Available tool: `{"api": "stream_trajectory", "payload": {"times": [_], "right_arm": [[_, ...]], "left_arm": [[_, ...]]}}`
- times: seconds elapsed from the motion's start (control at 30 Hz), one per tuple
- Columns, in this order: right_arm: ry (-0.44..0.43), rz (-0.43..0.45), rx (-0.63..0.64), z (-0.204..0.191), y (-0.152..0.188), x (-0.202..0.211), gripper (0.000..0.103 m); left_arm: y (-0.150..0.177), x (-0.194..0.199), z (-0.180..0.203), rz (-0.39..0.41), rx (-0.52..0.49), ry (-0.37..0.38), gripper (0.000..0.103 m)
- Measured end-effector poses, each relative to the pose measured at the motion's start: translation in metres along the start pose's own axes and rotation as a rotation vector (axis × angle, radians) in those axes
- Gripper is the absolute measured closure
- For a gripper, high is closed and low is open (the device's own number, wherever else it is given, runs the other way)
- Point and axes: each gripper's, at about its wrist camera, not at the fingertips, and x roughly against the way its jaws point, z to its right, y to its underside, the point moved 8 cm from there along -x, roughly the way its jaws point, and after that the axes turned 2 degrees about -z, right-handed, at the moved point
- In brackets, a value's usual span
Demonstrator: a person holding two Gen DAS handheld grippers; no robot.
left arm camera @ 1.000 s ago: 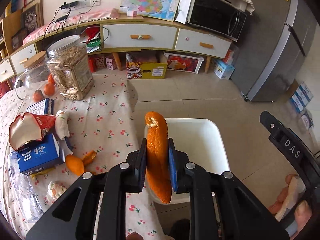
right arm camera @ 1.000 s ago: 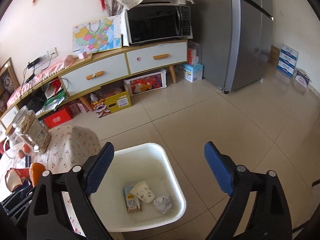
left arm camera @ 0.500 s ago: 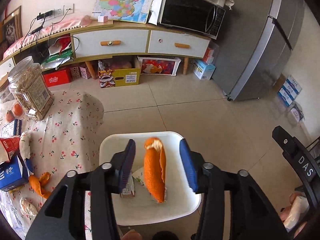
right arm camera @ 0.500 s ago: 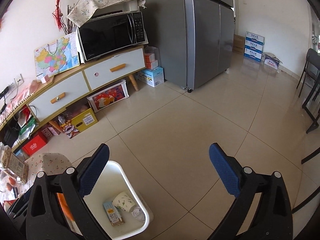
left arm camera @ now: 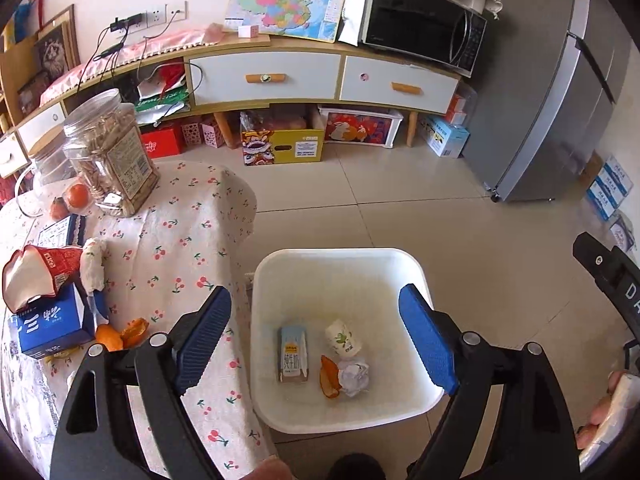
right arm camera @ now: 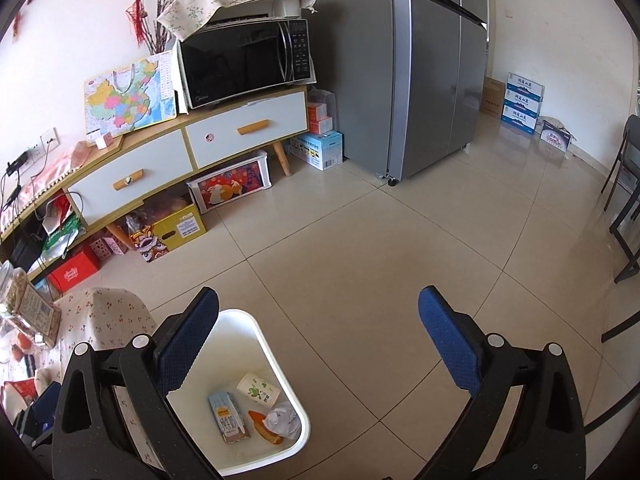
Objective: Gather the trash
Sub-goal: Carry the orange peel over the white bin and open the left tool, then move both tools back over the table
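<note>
Four pieces of trash lay inside the white bin (left arm camera: 416, 280), which stood on the floor just beside the table (left arm camera: 192, 248).

The left gripper (left arm camera: 316, 334) hung above the bin with its jaws opening wide and nothing between them. In the bin, the orange peel (left arm camera: 329, 372) touched the crumpled paper (left arm camera: 354, 372), next to the milk carton (left arm camera: 293, 354) and the paper cup (left arm camera: 343, 338). The right gripper (right arm camera: 320, 336) also stood wide open and empty, to the right of the bin.
</note>
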Motion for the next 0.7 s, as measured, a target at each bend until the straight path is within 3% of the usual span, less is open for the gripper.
{"api": "stream_trajectory", "payload": {"times": [0.3, 0.7], "right_arm": [[-0.054, 0.044, 0.134, -0.052, 0.015, 0.022, 0.007], [-0.129, 0.043, 0.238, -0.107, 0.036, 0.039, 0.007]], "left_arm": [[0.003, 0.02, -0.044, 0.043, 0.02, -0.115, 0.015], [0.022, 0.038, -0.116, 0.037, 0.11, -0.223, 0.015]]}}
